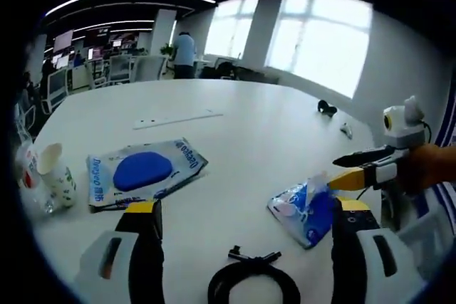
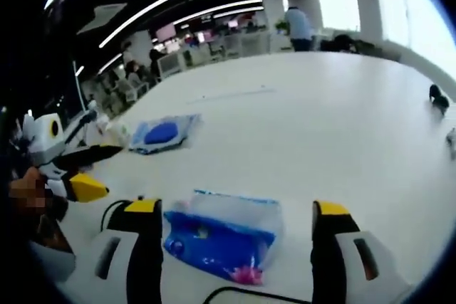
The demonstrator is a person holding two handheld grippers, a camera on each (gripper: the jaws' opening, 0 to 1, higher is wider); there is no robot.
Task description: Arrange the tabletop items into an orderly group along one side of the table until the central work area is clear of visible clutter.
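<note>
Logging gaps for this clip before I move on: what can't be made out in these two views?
- Black cable, left gripper view: its loop runs off the bottom edge.
- Small dark object far across the table: too small to identify.
- Tissue pack, right gripper view: print blurred, unreadable.
- Cups, left gripper view: squeezed at the fisheye edge, contents unclear.
- Blue packet, right gripper view: label too small to read.

Blue tissue pack (image 2: 224, 236), blue-pad packet (image 1: 146, 171), cups (image 1: 58, 174), black cable (image 1: 253, 282) apart on table (image 1: 242, 126)

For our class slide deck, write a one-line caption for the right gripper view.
Open right gripper straddles a blue tissue pack on the white table; left gripper alongside.
</note>
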